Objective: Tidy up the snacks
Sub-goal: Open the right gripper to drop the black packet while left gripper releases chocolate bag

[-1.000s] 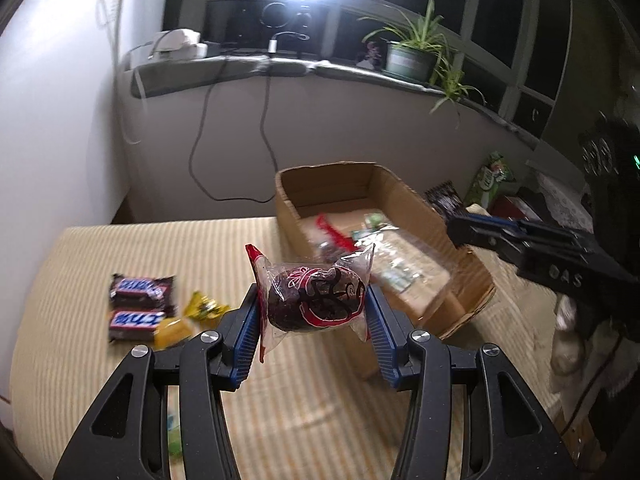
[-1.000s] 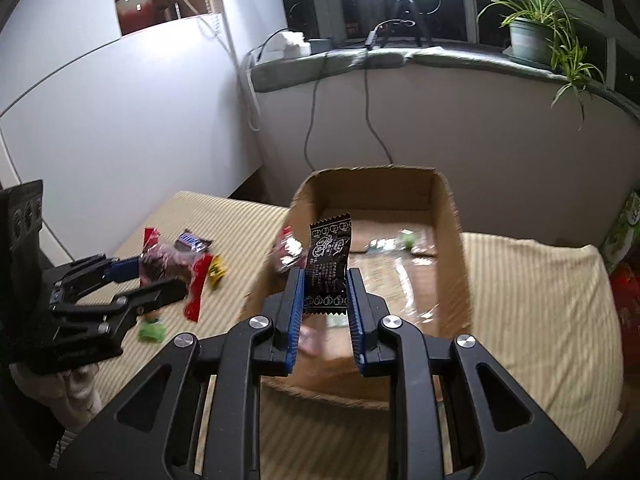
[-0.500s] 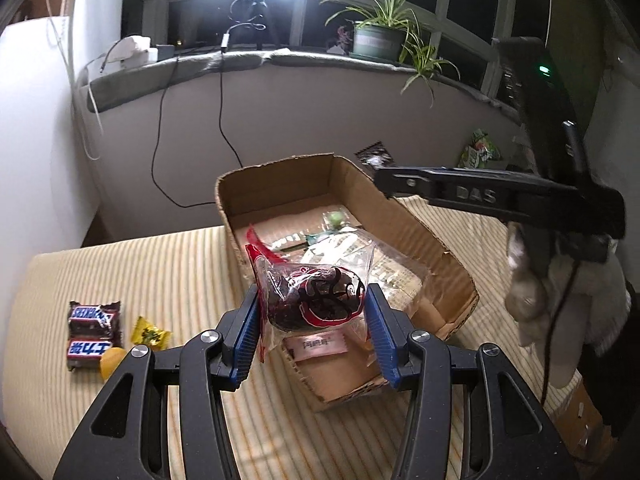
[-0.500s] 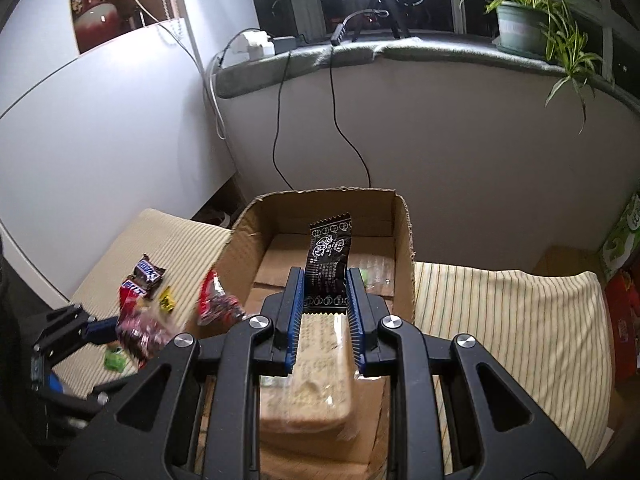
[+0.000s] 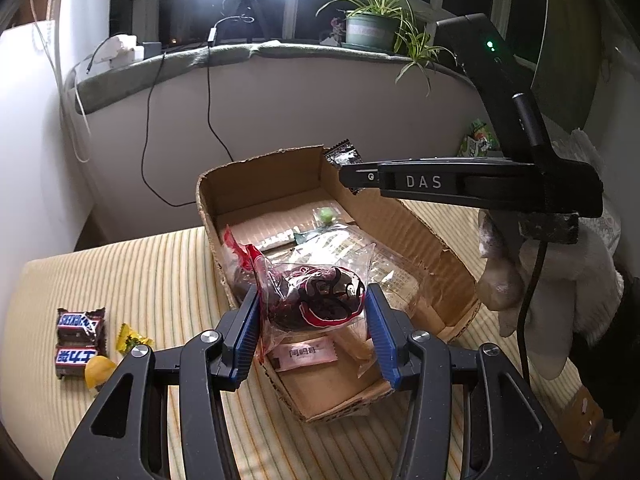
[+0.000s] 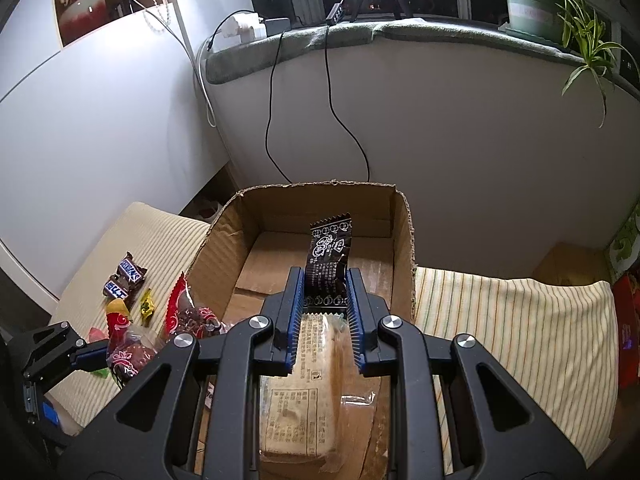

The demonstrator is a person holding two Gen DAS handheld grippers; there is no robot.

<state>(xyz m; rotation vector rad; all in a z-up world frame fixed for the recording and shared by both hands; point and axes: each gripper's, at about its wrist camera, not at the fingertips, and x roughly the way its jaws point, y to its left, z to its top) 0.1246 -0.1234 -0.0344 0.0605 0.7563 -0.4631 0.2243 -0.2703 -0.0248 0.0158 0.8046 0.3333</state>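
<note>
My left gripper (image 5: 312, 316) is shut on a clear packet of dark red snacks (image 5: 316, 294) and holds it over the near left part of the open cardboard box (image 5: 404, 232). My right gripper (image 6: 324, 312) is shut on a black snack packet (image 6: 328, 260) above the box (image 6: 224, 240). The box holds a long clear biscuit pack (image 6: 308, 392), a pink sachet (image 5: 304, 354) and a small green candy (image 5: 325, 213). In the left wrist view the right gripper (image 5: 352, 170) reaches over the box's far right wall.
Two Snickers bars (image 5: 78, 336) and yellow candies (image 5: 130, 338) lie on the striped cloth (image 5: 120, 272) left of the box. A grey wall with black cables (image 6: 272, 92) stands behind. A potted plant (image 5: 368, 28) sits on the sill.
Both grippers moved forward over the box with their packets still held. The right gripper now sits deeper above the box; the left one is over its near edge.
</note>
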